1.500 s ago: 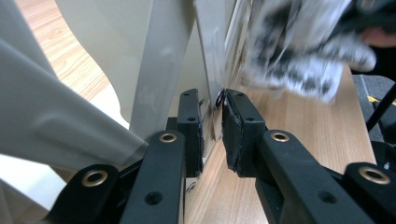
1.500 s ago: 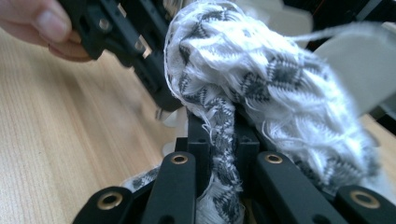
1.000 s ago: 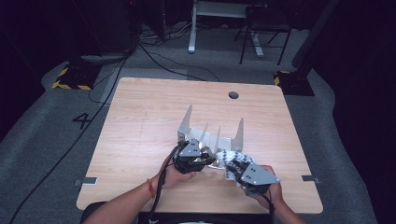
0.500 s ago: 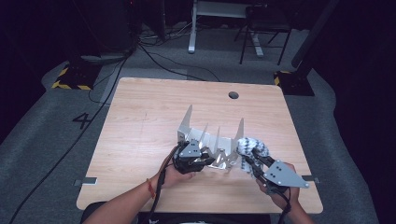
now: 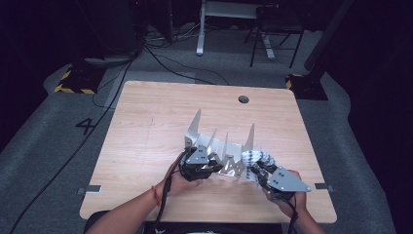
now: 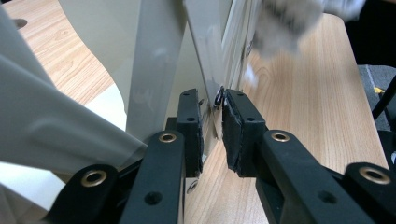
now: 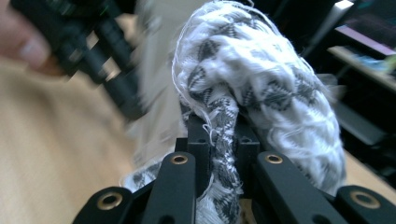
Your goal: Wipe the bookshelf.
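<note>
A pale metal rack (image 5: pixel 219 141) with several upright pointed dividers stands on the wooden table (image 5: pixel 156 122), near its front. My left gripper (image 5: pixel 214 168) is at the rack's near left end. In the left gripper view its jaws (image 6: pixel 212 116) are shut on a thin plate edge of the rack (image 6: pixel 159 60). My right gripper (image 5: pixel 255 170) is at the rack's right end, shut on a white cloth with a black pattern (image 5: pixel 255 158). In the right gripper view the cloth (image 7: pixel 261 79) bulges in a thick roll above the jaws (image 7: pixel 223 135), with a strip pinched between the pads.
A round cable hole (image 5: pixel 243 99) lies near the table's far edge. On the floor beyond are cables (image 5: pixel 165 53), a desk leg (image 5: pixel 200 48) and a chair frame (image 5: pixel 272 44). Both forearms come in over the table's front edge.
My right gripper has shifted a little to the right with the cloth, away from the rack's front. The left gripper and the rack have stayed put.
</note>
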A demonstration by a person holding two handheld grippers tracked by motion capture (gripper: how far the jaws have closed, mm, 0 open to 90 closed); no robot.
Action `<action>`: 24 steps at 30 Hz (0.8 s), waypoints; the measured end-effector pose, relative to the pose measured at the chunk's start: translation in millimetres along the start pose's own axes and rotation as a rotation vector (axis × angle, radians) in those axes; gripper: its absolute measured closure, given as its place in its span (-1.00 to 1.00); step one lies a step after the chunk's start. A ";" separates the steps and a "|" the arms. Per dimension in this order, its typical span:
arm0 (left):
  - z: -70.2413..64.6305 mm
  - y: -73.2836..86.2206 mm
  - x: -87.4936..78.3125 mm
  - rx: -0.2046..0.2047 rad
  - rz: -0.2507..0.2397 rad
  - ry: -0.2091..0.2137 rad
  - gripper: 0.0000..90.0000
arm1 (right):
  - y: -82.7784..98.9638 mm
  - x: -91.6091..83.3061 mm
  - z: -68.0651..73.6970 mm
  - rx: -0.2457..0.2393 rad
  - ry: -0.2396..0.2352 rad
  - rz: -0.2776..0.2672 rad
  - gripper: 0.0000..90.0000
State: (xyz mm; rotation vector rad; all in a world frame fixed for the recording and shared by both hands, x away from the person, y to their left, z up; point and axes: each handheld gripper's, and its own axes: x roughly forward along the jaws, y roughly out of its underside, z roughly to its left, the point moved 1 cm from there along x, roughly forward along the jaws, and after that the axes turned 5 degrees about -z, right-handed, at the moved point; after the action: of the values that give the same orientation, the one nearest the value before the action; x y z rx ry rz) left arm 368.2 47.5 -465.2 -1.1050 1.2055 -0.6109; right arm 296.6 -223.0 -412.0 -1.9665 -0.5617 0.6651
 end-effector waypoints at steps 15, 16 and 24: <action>-0.2 0.2 -0.5 -0.007 0.000 0.013 0.72 | 58.7 46.5 36.6 -0.023 -0.224 0.335 0.83; -0.1 0.2 -0.4 -0.008 0.000 0.011 0.72 | 61.3 49.1 39.0 -0.021 -0.229 0.343 0.83; -3.1 0.8 0.3 -0.049 -0.020 0.016 0.71 | 27.0 25.5 27.0 0.000 -0.110 0.153 0.83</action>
State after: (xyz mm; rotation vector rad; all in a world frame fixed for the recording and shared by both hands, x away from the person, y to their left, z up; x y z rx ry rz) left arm 365.3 46.5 -466.0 -1.1568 1.2300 -0.6089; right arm 300.9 -201.6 -452.4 -1.9956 -0.4803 0.8731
